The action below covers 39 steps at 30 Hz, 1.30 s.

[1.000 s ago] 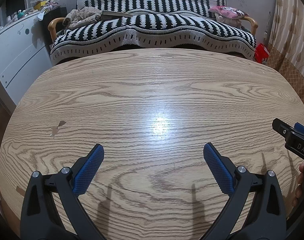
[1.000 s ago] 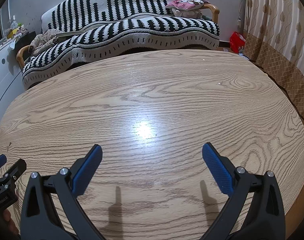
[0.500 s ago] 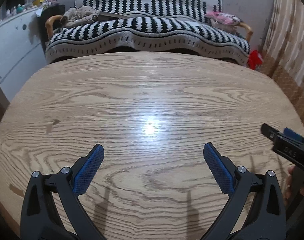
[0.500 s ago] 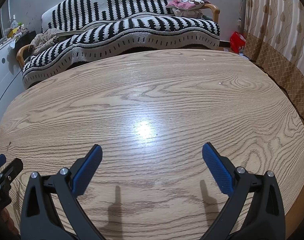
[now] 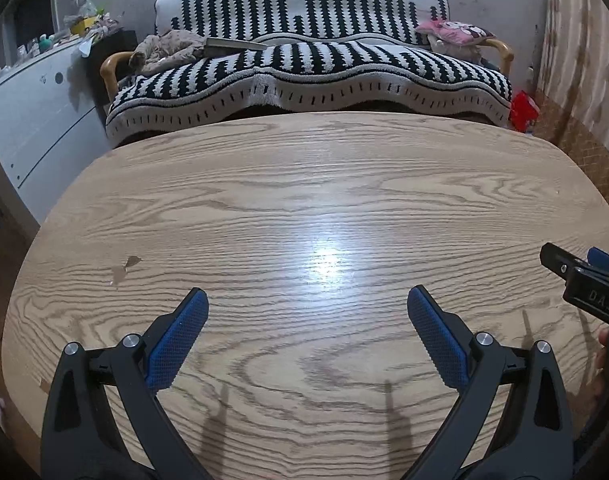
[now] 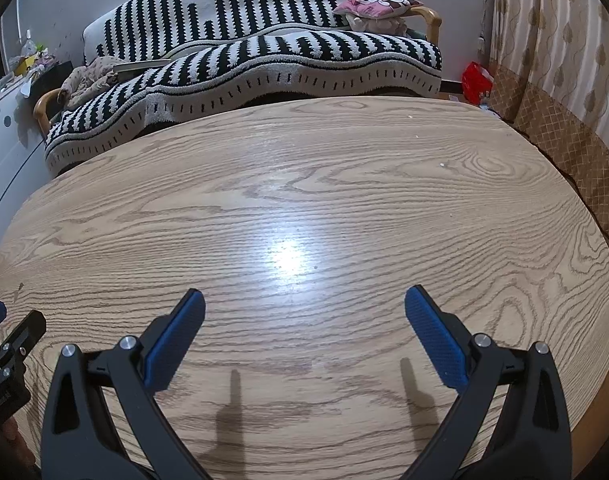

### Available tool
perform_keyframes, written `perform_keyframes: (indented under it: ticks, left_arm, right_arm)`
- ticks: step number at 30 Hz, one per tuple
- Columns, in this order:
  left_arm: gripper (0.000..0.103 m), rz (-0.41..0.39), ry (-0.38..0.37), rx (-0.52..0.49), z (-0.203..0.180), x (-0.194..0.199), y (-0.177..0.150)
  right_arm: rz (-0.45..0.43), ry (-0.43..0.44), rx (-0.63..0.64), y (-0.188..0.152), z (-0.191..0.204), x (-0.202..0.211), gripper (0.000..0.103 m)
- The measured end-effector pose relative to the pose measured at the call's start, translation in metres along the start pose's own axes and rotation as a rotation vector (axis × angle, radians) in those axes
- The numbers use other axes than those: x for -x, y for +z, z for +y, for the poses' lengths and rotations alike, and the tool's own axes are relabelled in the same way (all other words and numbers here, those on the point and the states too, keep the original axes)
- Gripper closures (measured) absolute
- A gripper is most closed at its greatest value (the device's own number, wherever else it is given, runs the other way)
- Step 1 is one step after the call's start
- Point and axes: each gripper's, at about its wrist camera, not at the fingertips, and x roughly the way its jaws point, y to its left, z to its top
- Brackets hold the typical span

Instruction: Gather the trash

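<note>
My left gripper is open and empty, held above the near part of the oval wooden table. My right gripper is open and empty too, above the same table. Each gripper shows at the edge of the other's view: the right one at the far right of the left wrist view, the left one at the far left of the right wrist view. No piece of trash shows on the tabletop. A small chipped mark lies on the table's left side.
A black-and-white striped sofa stands behind the table with crumpled clothes and a pink cushion. A white cabinet is at the left. A red bag lies on the floor by the curtain.
The left wrist view swung left and then back, ending close to where it was a second ago. The right gripper has barely moved. Both stay open.
</note>
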Motion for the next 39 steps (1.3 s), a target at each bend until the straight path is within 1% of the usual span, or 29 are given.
perform_keyframes:
  ticks: [2, 4, 7, 13, 39]
  left_arm:
    - [0.006, 0.01, -0.003, 0.002, 0.0007, -0.0013, 0.001]
    - [0.006, 0.021, -0.024, 0.016, 0.0032, -0.0025, 0.0018]
    - [0.006, 0.015, -0.018, 0.037, 0.006, -0.0011, 0.001]
    - [0.006, 0.011, -0.018, 0.006, 0.0042, -0.001, 0.0017]
    - [0.006, 0.025, -0.022, 0.008, 0.007, -0.0038, 0.0005]
  right_arm:
    - [0.001, 0.0, 0.002, 0.0001, -0.0002, -0.0001, 0.006]
    - [0.001, 0.001, 0.0, 0.0002, -0.0007, 0.0001, 0.006]
    - [0.001, 0.007, -0.002, 0.0006, 0.0, 0.0005, 0.006]
    - [0.002, 0.005, 0.006, -0.0006, 0.0004, 0.0002, 0.006]
    - [0.002, 0.007, 0.004, -0.0005, 0.0024, 0.0006, 0.006]
